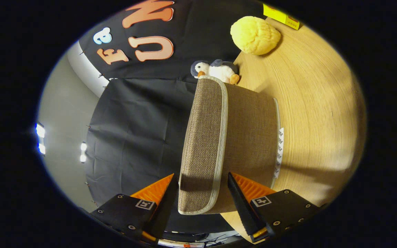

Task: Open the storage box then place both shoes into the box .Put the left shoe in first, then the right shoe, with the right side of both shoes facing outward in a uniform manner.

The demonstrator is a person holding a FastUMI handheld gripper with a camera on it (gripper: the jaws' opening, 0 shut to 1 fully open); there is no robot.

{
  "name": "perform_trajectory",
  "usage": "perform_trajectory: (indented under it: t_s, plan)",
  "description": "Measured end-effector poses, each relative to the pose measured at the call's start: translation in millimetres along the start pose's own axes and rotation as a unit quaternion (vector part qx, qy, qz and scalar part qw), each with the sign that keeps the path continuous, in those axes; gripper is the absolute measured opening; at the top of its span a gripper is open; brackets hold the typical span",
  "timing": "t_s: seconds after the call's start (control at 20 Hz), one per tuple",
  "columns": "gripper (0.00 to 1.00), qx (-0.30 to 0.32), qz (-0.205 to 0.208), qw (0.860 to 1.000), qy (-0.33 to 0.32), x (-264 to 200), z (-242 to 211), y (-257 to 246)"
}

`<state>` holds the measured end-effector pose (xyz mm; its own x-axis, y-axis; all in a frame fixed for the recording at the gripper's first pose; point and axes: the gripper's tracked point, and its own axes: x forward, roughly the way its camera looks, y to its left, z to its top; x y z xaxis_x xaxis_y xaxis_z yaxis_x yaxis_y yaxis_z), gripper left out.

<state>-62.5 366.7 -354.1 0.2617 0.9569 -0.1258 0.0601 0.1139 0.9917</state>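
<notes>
Between the spread tongs (202, 193) sits the near end of a brown woven box (233, 137), its lid (202, 137) edged in pale trim. Neither finger presses on the fabric; a gap shows on each side of the lid's near end. The view is rolled sideways, so the wooden table (315, 113) runs along one side of the box and black cloth (136, 137) hangs on the other. A white strip (279, 151) runs down the box's lower edge where it meets the table. Just beyond the box's far end lies a small plush penguin (215, 70). Farther beyond the tongs rests a yellow plush (254, 35), with a yellow carton (281, 16) past it, at the table's far edge.
</notes>
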Motion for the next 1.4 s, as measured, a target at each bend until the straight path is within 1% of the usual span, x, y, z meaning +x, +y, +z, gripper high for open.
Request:
perform_trajectory:
  t_s: [0.05,0.1,0.15,0.2,0.25,0.3,0.35,0.4,0.45,0.6,0.8,0.95,1.1,1.2,1.4]
  plan:
    - [0.85,-0.001,0.004,1.000,-0.004,1,1,-2]
    - [0.81,0.004,0.015,1.000,-0.009,-4,2,3]
    - [0.79,0.014,0.030,0.999,-0.015,-5,5,10]
    - [0.71,0.017,0.033,0.999,-0.019,-8,4,12]
    - [0.68,0.013,0.035,0.999,-0.021,-9,5,12]
    - [0.63,0.011,0.050,0.998,-0.024,-15,6,21]
    - [0.59,0.013,0.075,0.997,-0.034,-20,10,38]
    - [0.49,0.010,0.093,0.994,-0.050,-22,17,53]
    - [0.46,0.006,0.103,0.993,-0.064,-23,23,62]
    - [0.35,-0.012,0.099,0.993,-0.057,-8,24,82]
    - [0.34,-0.054,0.102,0.992,-0.051,2,25,128]
    - [0.34,-0.095,0.086,0.991,-0.033,24,18,158]
    - [0.35,-0.142,0.086,0.986,-0.029,48,16,199]
    - [0.35,-0.171,0.078,0.982,-0.020,68,8,221]
    - [0.35,-0.210,0.054,0.976,-0.001,119,-4,244]
